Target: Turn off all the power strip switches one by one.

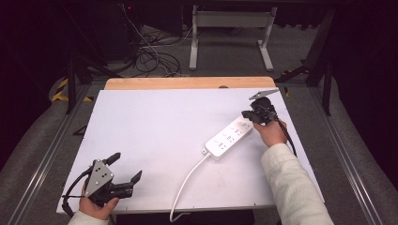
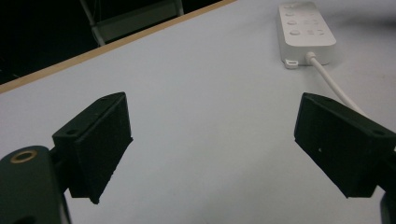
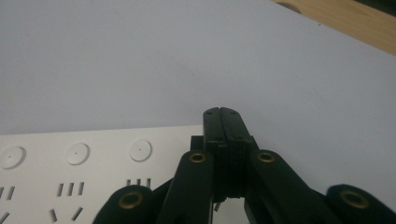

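Currently the white power strip (image 1: 229, 136) carries no legible markings. Right gripper (image 1: 253, 114), jaws pressed together, rests over the strip's far end; left gripper (image 1: 126, 168), jaws spread wide, sits well apart from the strip.

Your power strip (image 1: 230, 136) lies on the table (image 1: 155, 122) right of centre, its cable (image 1: 185, 185) running toward the near edge.

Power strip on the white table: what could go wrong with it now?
The shut right gripper sits over the far end of the power strip; pressing there might tip or slide it. Its white cord hangs over the near table edge, so a sleeve could snag it. The open left gripper holds nothing to steady it.
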Demonstrator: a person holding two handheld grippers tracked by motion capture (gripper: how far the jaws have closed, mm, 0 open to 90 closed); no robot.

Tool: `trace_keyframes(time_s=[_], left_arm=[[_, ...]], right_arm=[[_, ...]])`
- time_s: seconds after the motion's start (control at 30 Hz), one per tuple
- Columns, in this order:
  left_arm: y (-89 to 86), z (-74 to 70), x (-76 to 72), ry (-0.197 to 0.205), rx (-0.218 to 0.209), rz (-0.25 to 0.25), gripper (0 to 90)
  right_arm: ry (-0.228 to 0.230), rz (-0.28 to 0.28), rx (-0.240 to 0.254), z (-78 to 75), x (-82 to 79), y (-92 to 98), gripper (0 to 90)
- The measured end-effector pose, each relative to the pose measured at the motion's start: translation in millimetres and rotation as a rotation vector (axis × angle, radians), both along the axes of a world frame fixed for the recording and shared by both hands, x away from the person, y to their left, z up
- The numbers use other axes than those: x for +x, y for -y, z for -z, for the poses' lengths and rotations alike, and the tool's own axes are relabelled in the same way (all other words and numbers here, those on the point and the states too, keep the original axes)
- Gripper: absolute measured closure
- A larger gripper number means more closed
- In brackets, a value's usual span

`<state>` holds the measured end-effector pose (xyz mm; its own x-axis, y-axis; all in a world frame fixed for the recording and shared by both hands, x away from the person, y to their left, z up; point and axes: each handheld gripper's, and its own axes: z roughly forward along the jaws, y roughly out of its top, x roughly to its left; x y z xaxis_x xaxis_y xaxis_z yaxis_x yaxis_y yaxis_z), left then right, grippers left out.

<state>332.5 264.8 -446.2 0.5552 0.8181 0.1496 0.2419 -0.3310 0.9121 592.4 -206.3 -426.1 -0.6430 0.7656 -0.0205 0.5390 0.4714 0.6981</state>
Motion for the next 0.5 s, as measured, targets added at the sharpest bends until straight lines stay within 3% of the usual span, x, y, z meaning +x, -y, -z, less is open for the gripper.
trace_keyframes(time_s=[0.5], left_arm=[[-0.3, 0.1, 0.1, 0.0, 0.002, -0.001, 11.6]], right_arm=[[-0.02, 0.0, -0.01, 16.0, 3.8, -8.0, 90.0]])
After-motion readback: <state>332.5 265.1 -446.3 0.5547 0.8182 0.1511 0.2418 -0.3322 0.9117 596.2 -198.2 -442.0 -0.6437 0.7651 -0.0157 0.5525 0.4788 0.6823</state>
